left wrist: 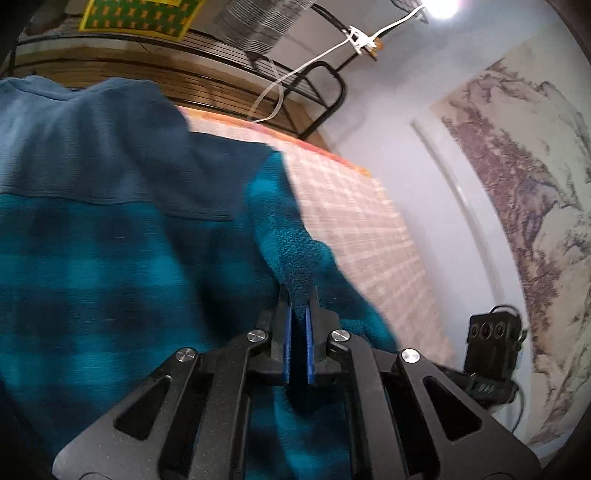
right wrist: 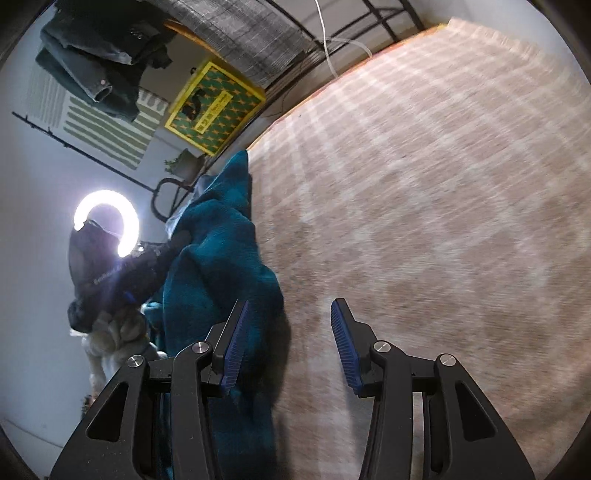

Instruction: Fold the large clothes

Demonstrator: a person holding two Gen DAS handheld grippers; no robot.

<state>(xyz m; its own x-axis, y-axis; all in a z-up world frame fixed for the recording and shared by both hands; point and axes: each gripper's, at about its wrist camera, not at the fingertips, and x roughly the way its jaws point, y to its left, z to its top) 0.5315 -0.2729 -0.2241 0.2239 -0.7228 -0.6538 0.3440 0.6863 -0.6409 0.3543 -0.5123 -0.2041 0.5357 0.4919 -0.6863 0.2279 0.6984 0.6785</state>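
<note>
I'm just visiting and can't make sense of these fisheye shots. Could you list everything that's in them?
Fleece shirt: one, teal and dark blue check, lifted over the bed.
Bed cover: one, pinkish-beige check, spread flat.
Bed frame: one, black metal, at the bed's far end.
Yellow-green box: one, by the frame.
Grey checked cloth: one, draped over the frame.
Dark clothes: a few, hanging on the wall.
Ring light: one, white, lit, beside the bed.
Landscape wall hanging: one, brownish.
White cable: one, along the frame.
Left gripper: black with blue pads, shut on the shirt.
Right gripper: same build, open, beside the shirt.
</note>
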